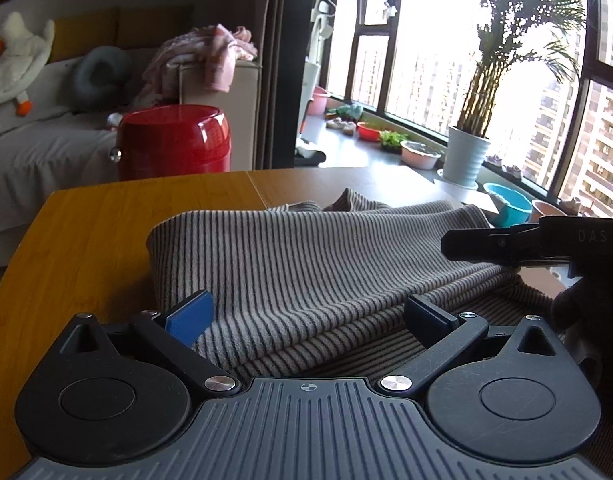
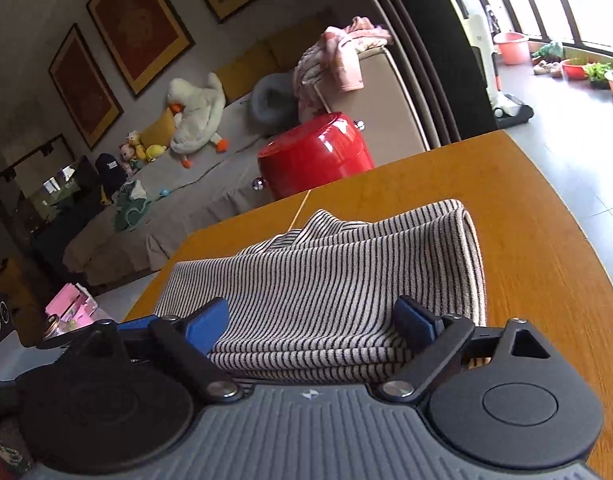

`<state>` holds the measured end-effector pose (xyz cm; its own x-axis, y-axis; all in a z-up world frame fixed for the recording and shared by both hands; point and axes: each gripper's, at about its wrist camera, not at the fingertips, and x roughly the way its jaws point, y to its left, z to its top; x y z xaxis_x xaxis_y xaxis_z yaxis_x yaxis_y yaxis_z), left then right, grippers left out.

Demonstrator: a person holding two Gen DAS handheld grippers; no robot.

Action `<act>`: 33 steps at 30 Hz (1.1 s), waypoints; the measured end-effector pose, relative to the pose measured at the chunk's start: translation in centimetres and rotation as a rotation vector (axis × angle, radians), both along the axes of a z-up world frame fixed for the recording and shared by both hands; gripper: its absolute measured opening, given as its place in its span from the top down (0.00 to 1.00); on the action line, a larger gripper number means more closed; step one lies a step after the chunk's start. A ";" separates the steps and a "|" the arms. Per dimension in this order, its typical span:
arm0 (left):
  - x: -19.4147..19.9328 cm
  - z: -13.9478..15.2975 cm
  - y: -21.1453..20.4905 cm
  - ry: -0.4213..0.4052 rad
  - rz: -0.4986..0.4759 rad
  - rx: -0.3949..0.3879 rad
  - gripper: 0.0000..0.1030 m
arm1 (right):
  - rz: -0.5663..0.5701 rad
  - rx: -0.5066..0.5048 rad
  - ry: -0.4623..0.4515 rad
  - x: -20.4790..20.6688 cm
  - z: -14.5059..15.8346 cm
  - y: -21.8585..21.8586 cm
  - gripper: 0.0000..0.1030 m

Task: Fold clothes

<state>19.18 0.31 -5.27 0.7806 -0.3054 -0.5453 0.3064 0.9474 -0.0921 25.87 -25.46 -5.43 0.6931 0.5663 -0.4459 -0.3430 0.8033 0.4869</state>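
Note:
A grey and black striped garment lies folded in layers on the wooden table. My left gripper is open, its blue-padded fingers spread either side of the near folded edge. My right gripper is open too, its fingers straddling the stacked edge of the same garment. In the left wrist view the right gripper shows from the side at the garment's right end. The garment's far collar part is bunched up behind the fold.
A red round stool stands beyond the table's far edge, with a sofa behind it. The table's right edge drops to a tiled floor. Basins and a potted palm line the window.

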 end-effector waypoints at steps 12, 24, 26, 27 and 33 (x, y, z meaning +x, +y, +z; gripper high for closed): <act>1.2 0.1 0.6 0.043 -0.017 0.014 0.00 | 0.047 0.035 -0.005 -0.2 -0.1 0.1 0.00; -2.7 2.1 1.1 -0.063 0.008 0.207 0.00 | 0.042 0.102 0.005 -0.1 -0.6 -0.8 0.00; -2.5 1.6 1.5 -0.046 0.020 0.236 0.00 | 0.042 0.099 0.004 0.0 -0.6 -0.8 0.00; -2.4 1.3 1.7 -0.039 0.032 0.251 0.00 | 0.042 0.099 0.004 0.0 -0.6 -0.9 0.00; -1.2 0.0 4.5 -0.007 0.145 0.312 0.00 | 0.044 0.099 0.003 0.0 -0.6 -0.8 0.00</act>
<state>18.03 4.79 -5.26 0.8075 -0.0107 -0.5898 0.1665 0.9633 0.2104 25.85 -26.26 -6.05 0.6652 0.6378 -0.3881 -0.3757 0.7352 0.5642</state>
